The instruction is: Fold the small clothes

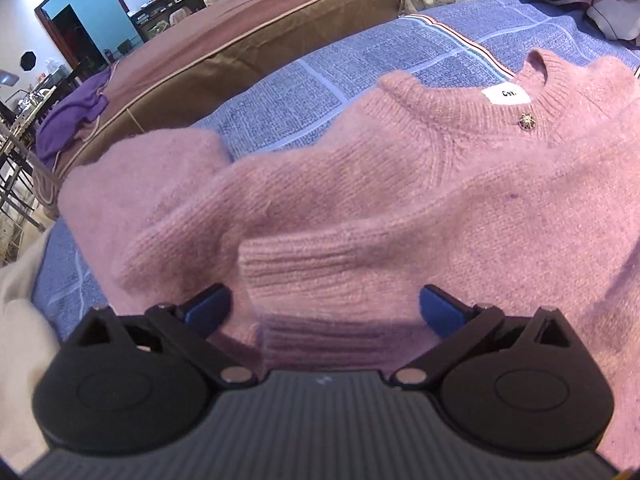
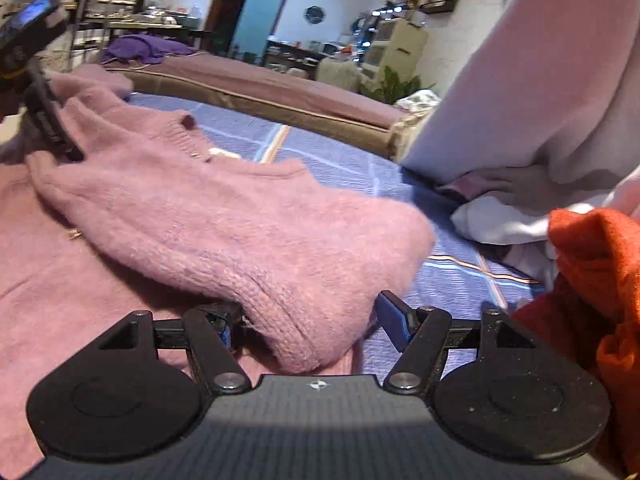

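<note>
**Sweater: both sleeves in, body fold still to do**

Sweater (image 1: 420, 184), pink knit, lies face up on the blue checked bedspread (image 1: 304, 92), collar away from the left camera, white label and small brooch showing at the neck. Other clothes sit around it: an orange garment (image 2: 600, 280) at the right edge and white cloth just beyond, a purple one well apart on the far mattress.

Left sleeve (image 1: 320, 268) is folded across the chest, its ribbed cuff lying flat on the body. Right sleeve (image 2: 248, 240) is also laid inward over the body, though bulkier and less tidy; its cuff end humps up close to the lens.

Left gripper (image 1: 324, 308) hovers over the cuff, jaws spread wide, clamping nothing. Right gripper (image 2: 308, 320) is likewise released; the right cuff sits between its fingers, and the pads appear clear of it, though the near blur makes contact hard to rule out.

Judgement: roughly midway. Remaining: flatten the right sleeve, then fold hem up toward collar.
</note>
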